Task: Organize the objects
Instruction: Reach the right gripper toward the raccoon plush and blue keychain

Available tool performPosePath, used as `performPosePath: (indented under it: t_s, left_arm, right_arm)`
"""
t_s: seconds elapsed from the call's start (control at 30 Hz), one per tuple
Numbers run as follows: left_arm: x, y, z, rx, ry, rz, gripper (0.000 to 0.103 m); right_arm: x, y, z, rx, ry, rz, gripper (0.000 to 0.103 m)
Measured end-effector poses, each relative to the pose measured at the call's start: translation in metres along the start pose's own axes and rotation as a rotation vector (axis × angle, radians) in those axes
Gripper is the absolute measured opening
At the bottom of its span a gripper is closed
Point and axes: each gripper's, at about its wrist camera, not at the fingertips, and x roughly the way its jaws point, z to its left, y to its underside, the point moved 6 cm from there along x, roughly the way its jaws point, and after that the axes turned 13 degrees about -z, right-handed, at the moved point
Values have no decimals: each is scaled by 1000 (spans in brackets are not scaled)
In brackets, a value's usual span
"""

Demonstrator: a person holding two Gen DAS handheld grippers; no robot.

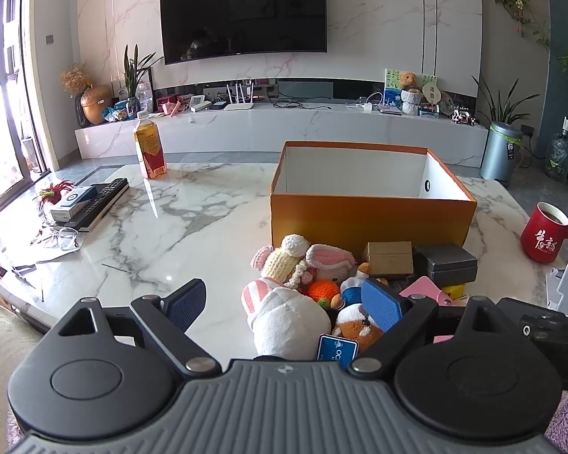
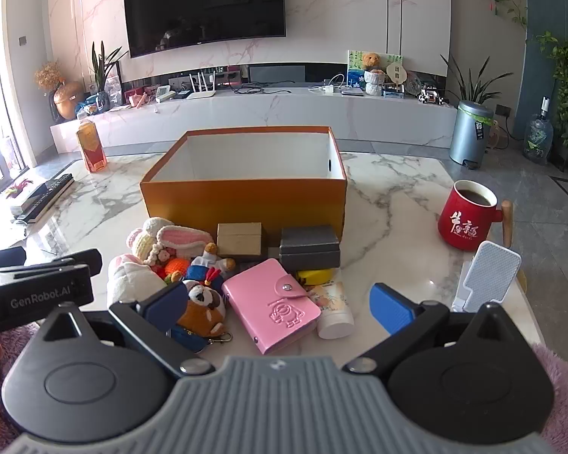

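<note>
With both grippers (image 1: 284, 302) (image 2: 280, 302) spread wide and empty over the pile (image 2: 193, 265) lying before the open, seemingly empty box (image 2: 246, 193), pinch one loose toy first, squarely, then lift clear.

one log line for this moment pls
left claw: open, empty | right claw: open, empty | orange box: looks empty | toy pile: on table
</note>
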Motion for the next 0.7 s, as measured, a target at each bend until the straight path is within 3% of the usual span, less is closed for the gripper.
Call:
performPosePath:
  t_s: [0.7]
  left_arm:
    - [16, 15, -2, -12, 44, 57, 103]
  right_arm:
    - [15, 12, -5, 9, -7, 24, 101]
